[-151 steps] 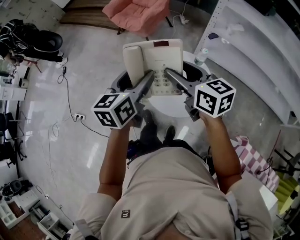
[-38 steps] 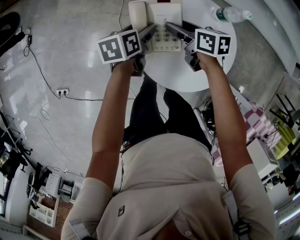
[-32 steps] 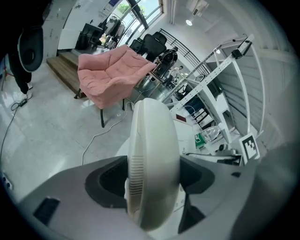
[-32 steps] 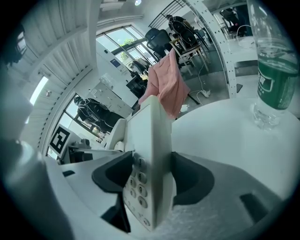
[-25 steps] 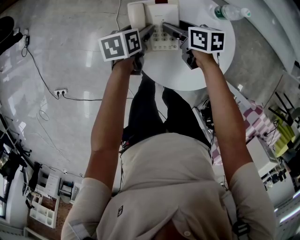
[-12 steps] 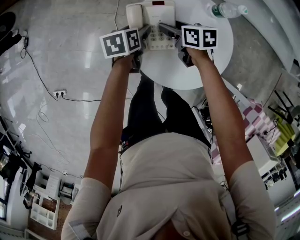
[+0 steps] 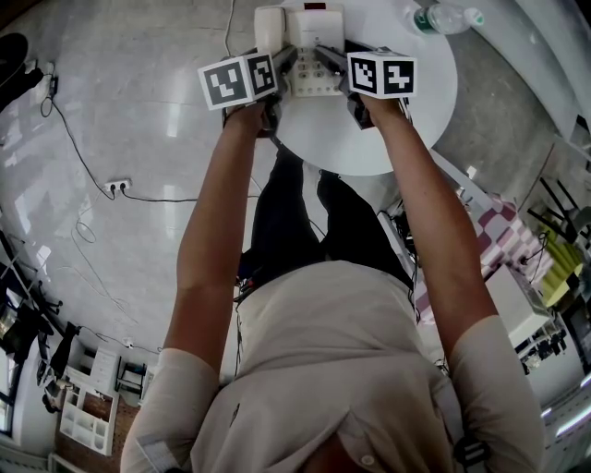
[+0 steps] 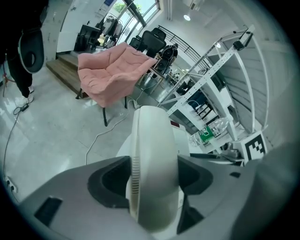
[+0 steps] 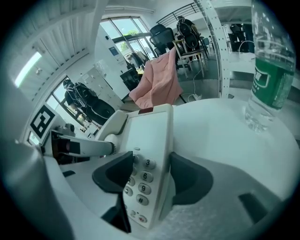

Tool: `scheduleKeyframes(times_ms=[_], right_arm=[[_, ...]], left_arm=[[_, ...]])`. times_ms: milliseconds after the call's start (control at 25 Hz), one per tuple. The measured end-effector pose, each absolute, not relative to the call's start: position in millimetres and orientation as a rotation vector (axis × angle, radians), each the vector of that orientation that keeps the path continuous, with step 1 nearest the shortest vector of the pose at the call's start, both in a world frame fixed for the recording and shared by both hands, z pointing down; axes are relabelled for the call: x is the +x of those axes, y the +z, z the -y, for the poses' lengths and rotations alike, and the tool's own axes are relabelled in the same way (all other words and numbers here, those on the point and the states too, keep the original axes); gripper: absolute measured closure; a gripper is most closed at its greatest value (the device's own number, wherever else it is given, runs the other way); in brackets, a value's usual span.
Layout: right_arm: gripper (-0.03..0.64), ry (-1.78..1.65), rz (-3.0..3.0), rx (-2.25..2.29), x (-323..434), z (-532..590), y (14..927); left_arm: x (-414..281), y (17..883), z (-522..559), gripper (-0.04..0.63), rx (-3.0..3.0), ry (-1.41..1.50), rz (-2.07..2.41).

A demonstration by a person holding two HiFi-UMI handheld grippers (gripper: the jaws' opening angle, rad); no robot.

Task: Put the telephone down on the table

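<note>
Arms: both bare forearms reach straight out ahead, nearly side by side, drawing closer toward the wrists.
Hands: the left hand (image 7: 249, 115) and the right hand (image 7: 379, 106) each tip their tool forward and down onto the same object.
Telephone place: the white telephone (image 7: 314, 23) sits at the far left part of the round white tabletop (image 7: 406, 102), low against it. Whether its base rests fully there I cannot tell.
Telephone axis: its long side runs away from the person, with the keypad (image 7: 314, 83) at the near end and the handset (image 7: 268, 28) lying along its left side, parallel to that axis.
Left claw: the left claw (image 8: 154, 180) stands wide and has just been closing a little. The handset fills the gap and both pads bear on its flanks.
Right claw: the right claw (image 9: 150, 176) is also wide and has just been closing a little. It clasps the telephone's right edge, one pad over the keypad face and the other against the side wall.
Nearby: a clear bottle (image 7: 441, 18) with a green label stands on the tabletop, apart from the telephone on its right.
</note>
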State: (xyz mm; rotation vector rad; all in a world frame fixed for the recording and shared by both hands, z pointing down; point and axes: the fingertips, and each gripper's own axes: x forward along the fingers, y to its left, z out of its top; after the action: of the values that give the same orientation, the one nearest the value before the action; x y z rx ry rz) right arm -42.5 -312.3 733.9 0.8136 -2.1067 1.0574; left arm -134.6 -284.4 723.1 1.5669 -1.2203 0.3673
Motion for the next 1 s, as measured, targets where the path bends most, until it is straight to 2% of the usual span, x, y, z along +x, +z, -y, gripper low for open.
scheduleKeyframes(times_ms=[440, 1000], right_arm=[[0.379, 0.99, 2.055, 0.852, -37, 312, 730], [0.428, 0.879, 2.072, 0.92, -20, 306, 683]], left_arm=[[-146, 705, 284, 0.308, 1.646, 0.355, 1.29], [-172, 648, 265, 0.308, 1.686, 0.294, 1.354]])
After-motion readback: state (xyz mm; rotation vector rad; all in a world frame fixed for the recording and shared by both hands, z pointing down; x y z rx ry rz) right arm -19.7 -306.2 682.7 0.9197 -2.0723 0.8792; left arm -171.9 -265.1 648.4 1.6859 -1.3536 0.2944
